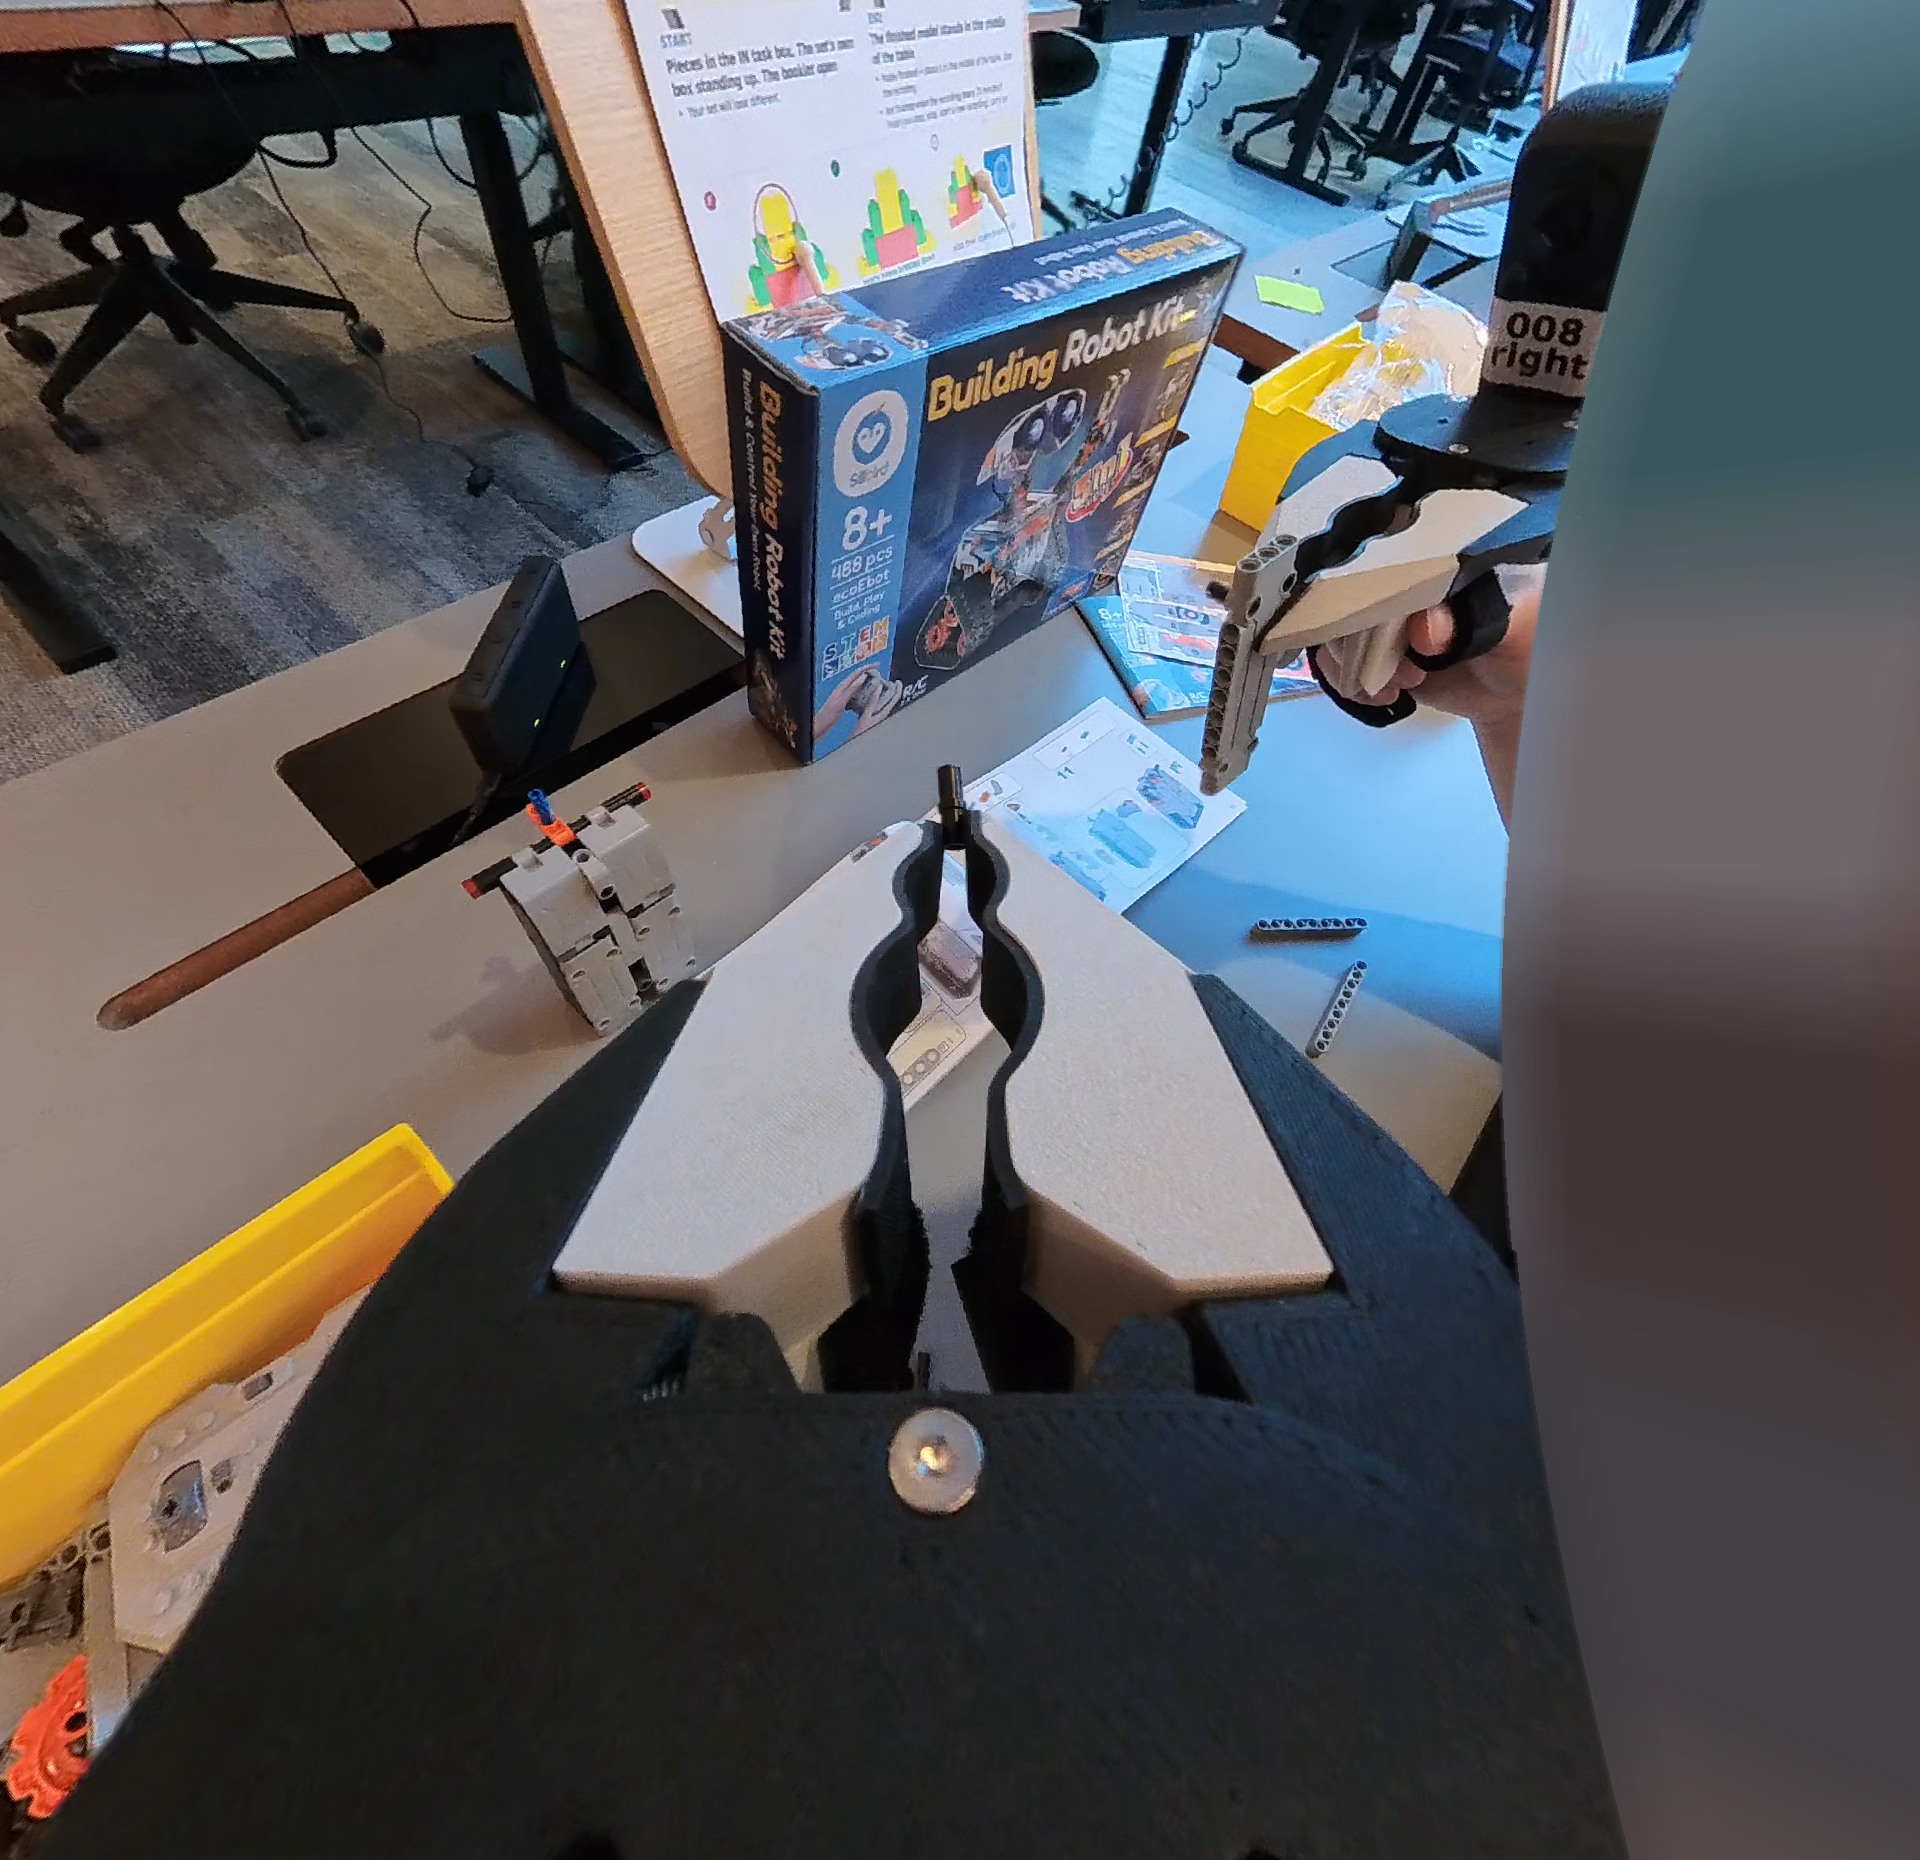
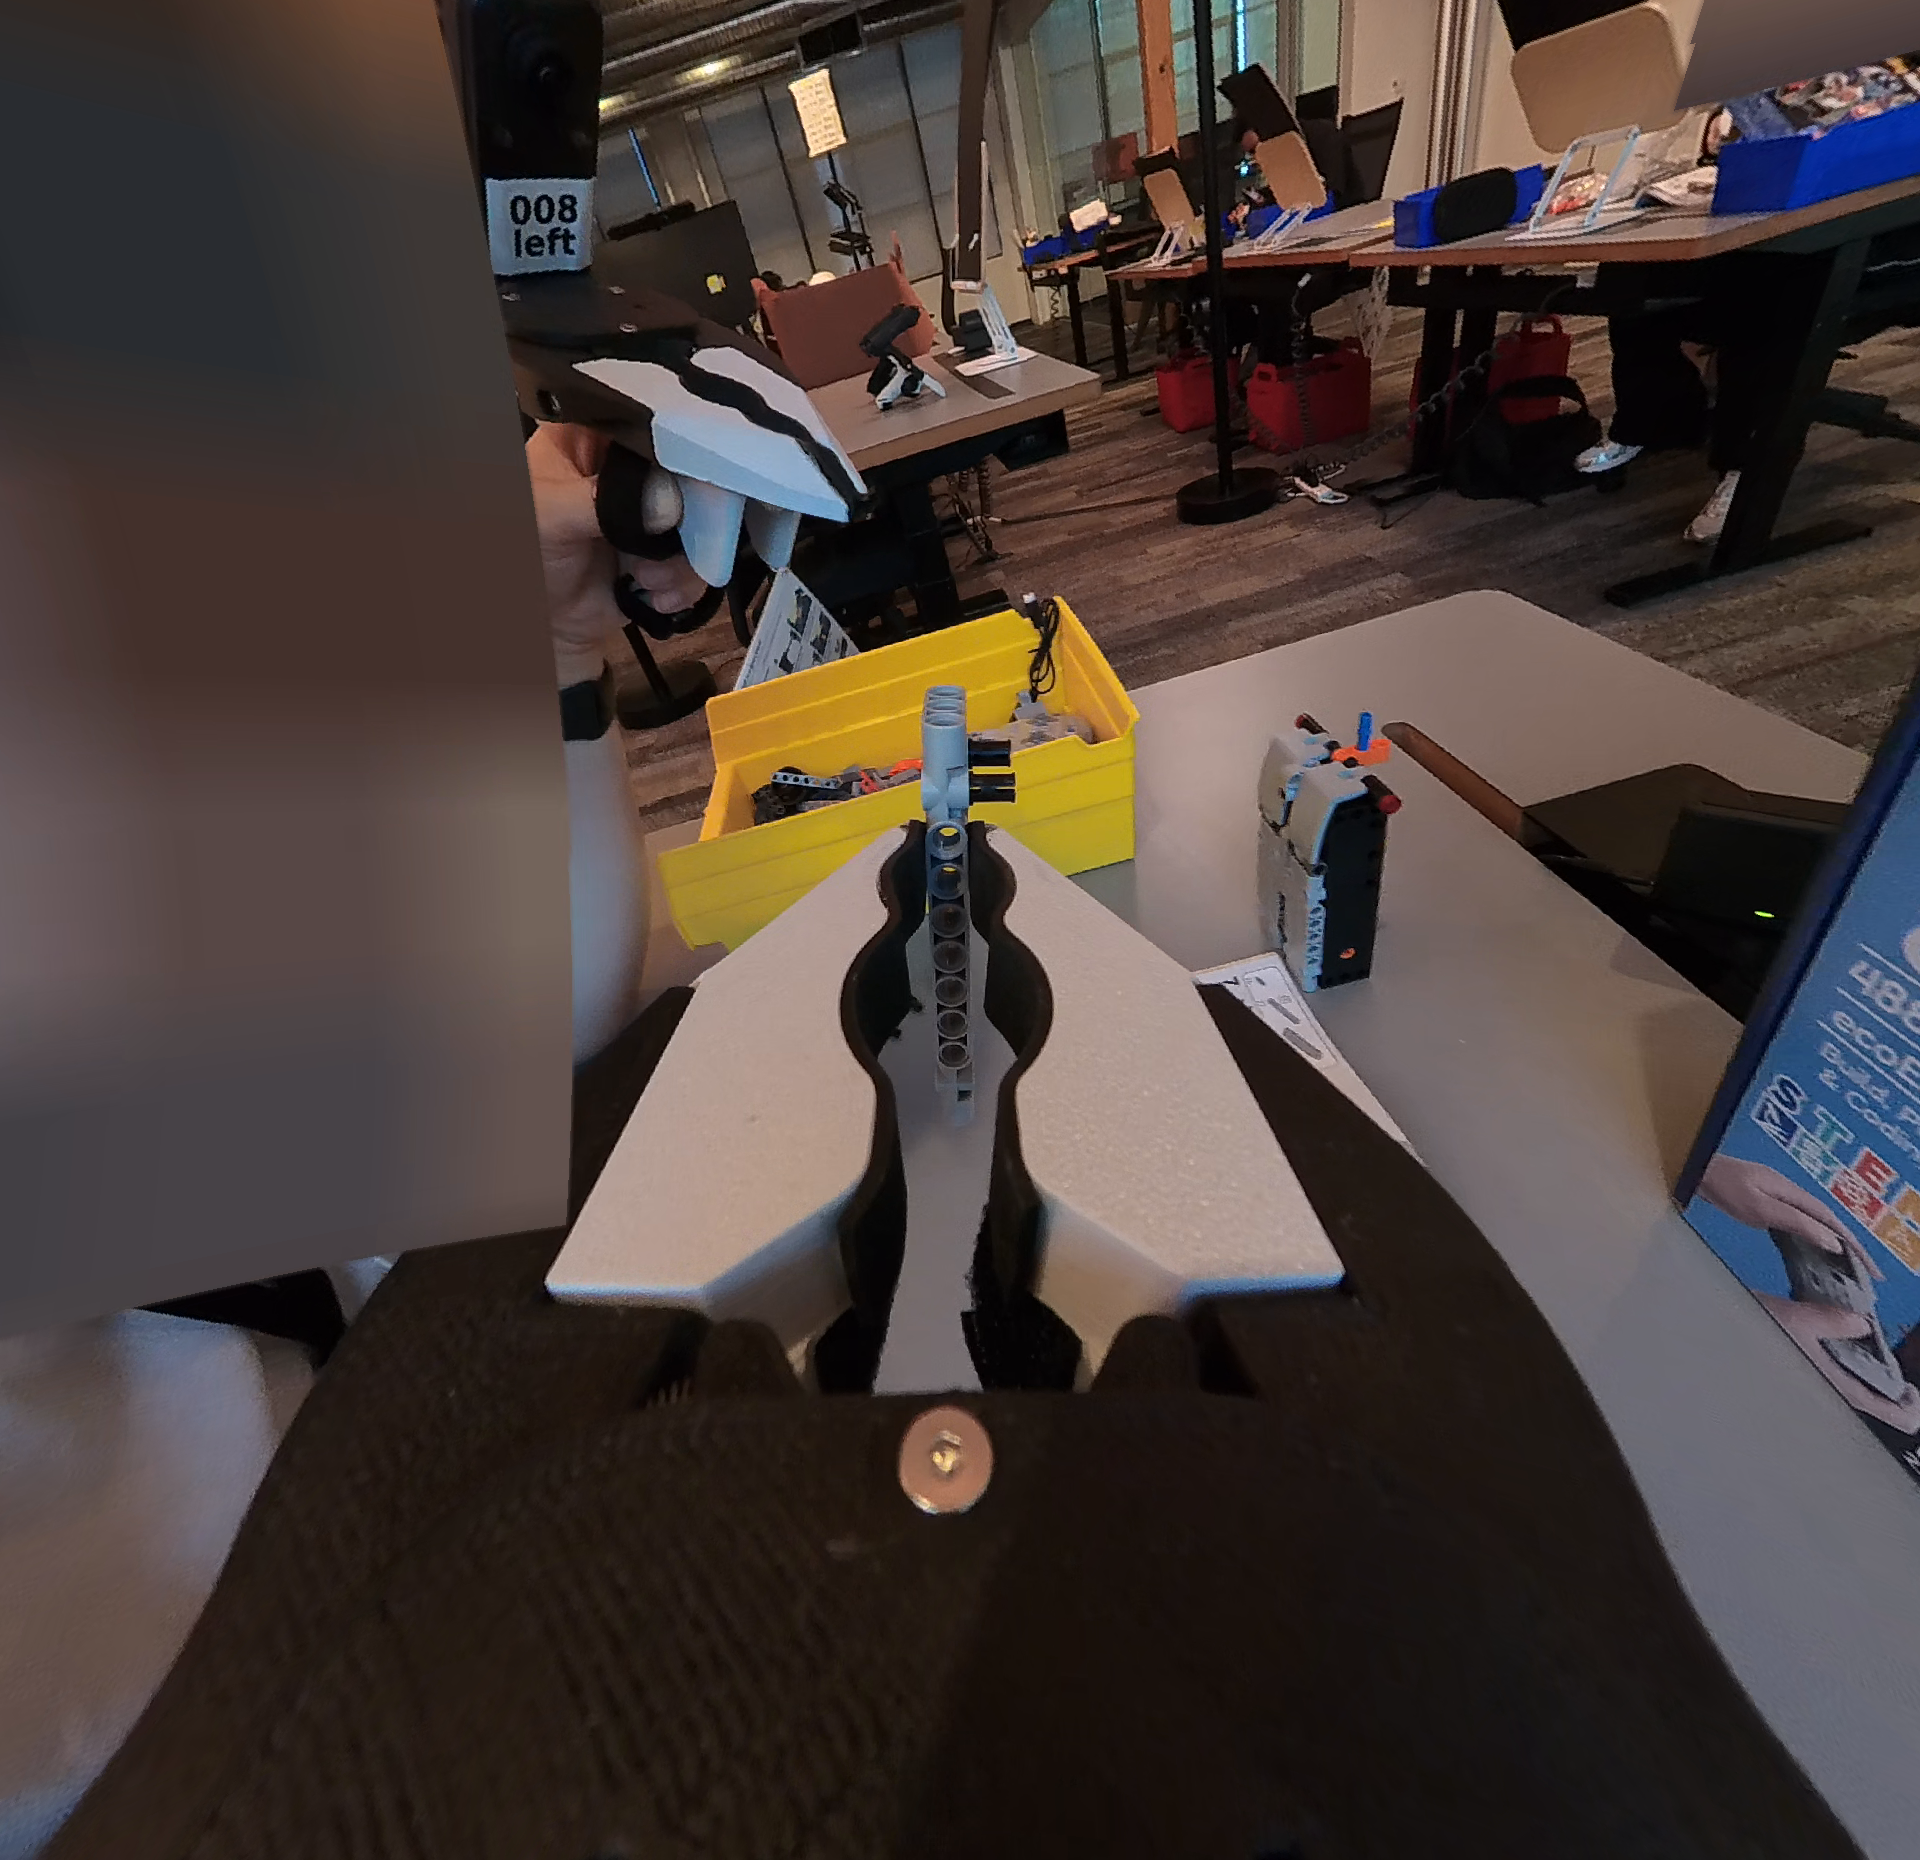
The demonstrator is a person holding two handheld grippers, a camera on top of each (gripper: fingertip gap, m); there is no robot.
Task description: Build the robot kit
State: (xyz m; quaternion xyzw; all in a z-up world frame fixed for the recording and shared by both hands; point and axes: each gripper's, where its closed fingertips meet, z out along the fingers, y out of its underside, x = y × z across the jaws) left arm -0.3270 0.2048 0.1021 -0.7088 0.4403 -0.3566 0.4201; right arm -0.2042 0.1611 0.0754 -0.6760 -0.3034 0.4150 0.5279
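Black claw [image 1: 951,844], pale grey fingers [image 1: 769,1062]

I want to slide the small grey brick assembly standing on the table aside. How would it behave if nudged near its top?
The grey brick assembly stands taller than its footprint, so a high push would likely tip it. It is built of clipped blocks, so it probably moves as one stiff piece. The thin axle and orange piece on top might pop off.

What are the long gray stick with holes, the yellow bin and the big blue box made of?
The long gray stick, shut in the right gripper, looks like hard moulded plastic: smooth, matte, with even round holes. The yellow bin also looks plastic: one solid bright colour with a slight sheen and moulded rims. The big blue box seems to be printed cardboard: folded edges, glossy pictures.
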